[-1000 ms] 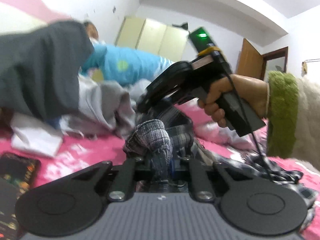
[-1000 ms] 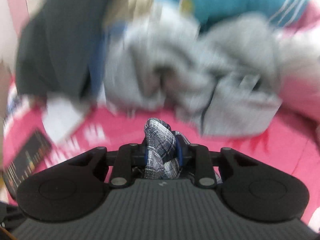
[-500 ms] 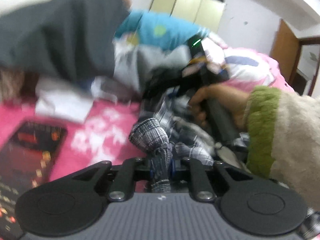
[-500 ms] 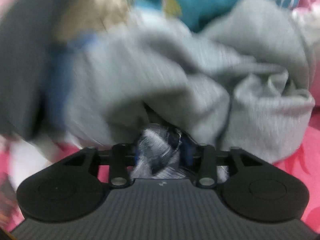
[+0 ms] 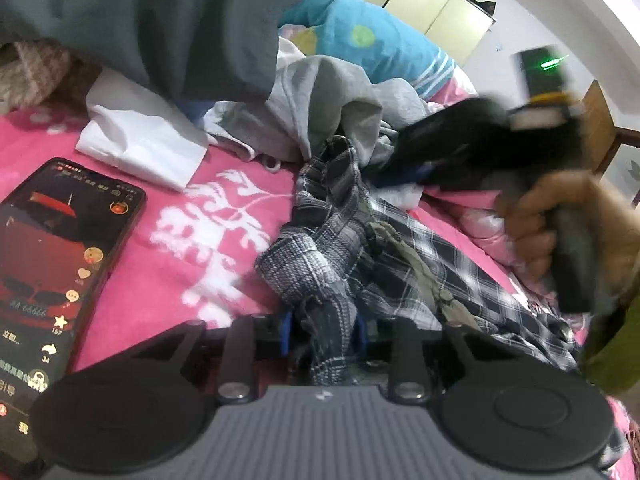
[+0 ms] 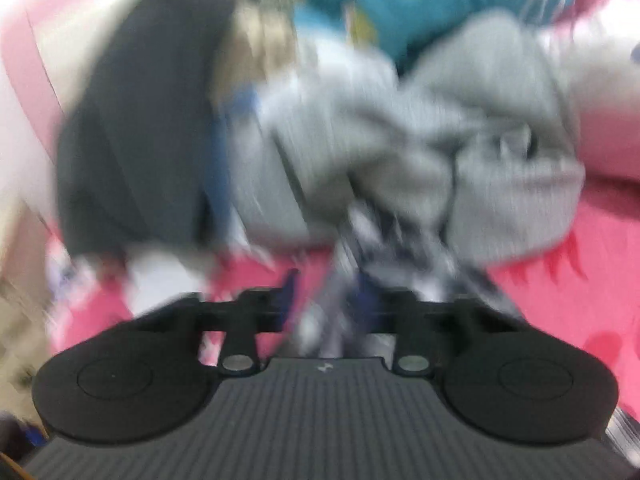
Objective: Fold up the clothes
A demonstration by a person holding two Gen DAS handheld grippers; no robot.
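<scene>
Two grippers working plaid shirt (image 5: 360,248) | left gripper (image 5: 324,332) opening, cloth bunched between its jaws | right gripper (image 6: 332,304) closing on plaid cloth, blurred | shirt lying crumpled just ahead | step: laying out | next: spreading flat on bedspread (image 5: 168,240)

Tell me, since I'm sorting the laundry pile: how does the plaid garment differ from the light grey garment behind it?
The plaid garment is dark checked cloth; the light grey garment is plain. The plaid one stretches across the pink bedspread toward the camera, with a fold between the fingers of the left gripper, whose jaws are opening; the grey one lies heaped and untouched against the pile. Both are crumpled and unfolded.
</scene>
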